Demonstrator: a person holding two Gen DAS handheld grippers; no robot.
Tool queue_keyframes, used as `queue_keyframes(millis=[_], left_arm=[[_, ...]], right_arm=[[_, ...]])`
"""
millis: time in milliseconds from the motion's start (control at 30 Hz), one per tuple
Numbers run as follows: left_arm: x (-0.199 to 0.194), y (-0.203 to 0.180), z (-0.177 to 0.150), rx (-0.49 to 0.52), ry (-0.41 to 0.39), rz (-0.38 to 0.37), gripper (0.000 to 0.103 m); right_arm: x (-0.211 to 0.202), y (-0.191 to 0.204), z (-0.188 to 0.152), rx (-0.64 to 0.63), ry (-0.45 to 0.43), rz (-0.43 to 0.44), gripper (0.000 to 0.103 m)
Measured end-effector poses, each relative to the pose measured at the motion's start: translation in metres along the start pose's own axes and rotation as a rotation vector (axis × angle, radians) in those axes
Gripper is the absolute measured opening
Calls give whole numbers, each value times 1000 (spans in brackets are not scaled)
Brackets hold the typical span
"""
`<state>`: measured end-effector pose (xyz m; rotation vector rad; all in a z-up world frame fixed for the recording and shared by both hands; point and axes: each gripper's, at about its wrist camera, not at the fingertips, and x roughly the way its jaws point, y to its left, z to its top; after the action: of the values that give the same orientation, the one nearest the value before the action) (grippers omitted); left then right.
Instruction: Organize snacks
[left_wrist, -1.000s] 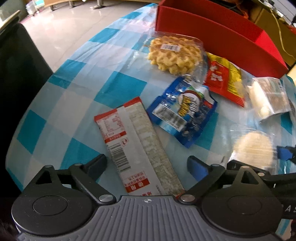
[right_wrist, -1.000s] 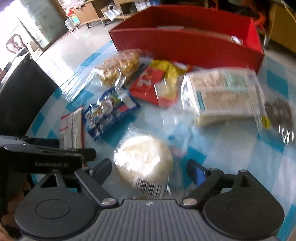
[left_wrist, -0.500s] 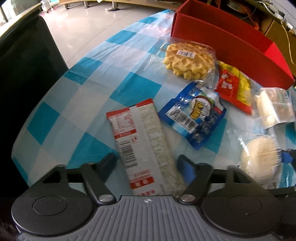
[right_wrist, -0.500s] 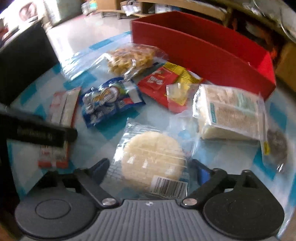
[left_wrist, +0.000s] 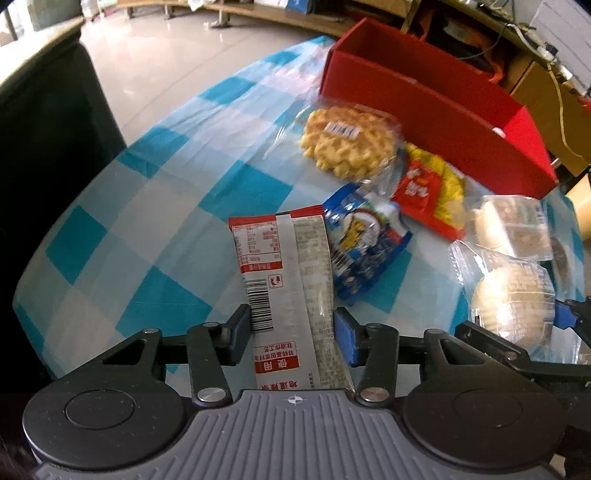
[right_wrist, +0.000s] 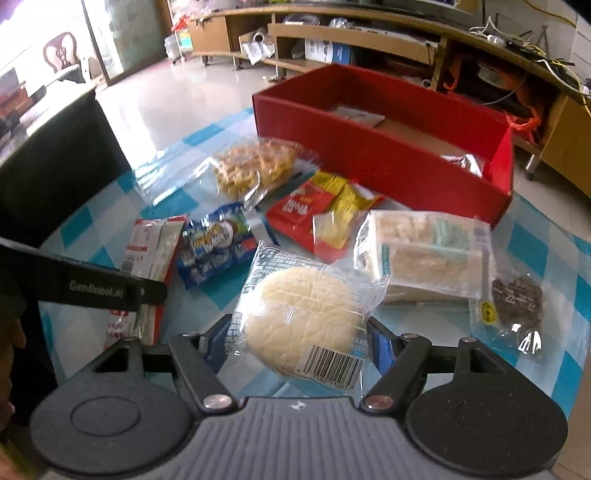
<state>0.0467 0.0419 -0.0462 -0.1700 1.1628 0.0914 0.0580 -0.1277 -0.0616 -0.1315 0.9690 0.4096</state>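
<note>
Pickup is the step in hand: your left gripper (left_wrist: 291, 328) has just closed its jaws on the long red-and-white packet (left_wrist: 284, 280), your right gripper (right_wrist: 299, 341) on the round bun packet (right_wrist: 306, 314), both tilting up off the checked tablecloth (left_wrist: 147, 206). Next you carry the 2 over the loose snacks and clear the near wall of the red box (right_wrist: 376, 162), whose floor looks mostly free.

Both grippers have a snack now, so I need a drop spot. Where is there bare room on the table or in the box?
The checked cloth lies bare left of the waffle pack, toward the dark chair. The red box shows open cardboard floor mid-box, with packets at its ends. Between the box and both grippers it is crowded with overlapping packets.
</note>
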Motion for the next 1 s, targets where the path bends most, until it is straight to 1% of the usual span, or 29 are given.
queue_keyframes(millis=[133, 400, 733, 1000], left_arm=[[-11, -10, 3, 29, -42, -3, 56], [-21, -27, 18, 49, -96, -25, 56], [-27, -52, 40, 89, -136, -54, 56], [-27, -67, 60, 111, -168, -62, 56]], right_arm=[[-7, -4, 3, 19, -22, 2, 73], [-20, -19, 13, 71, -67, -6, 73], [-30, -44, 28, 149, -119, -16, 73], [-30, -55, 40, 175, -137, -22, 73]])
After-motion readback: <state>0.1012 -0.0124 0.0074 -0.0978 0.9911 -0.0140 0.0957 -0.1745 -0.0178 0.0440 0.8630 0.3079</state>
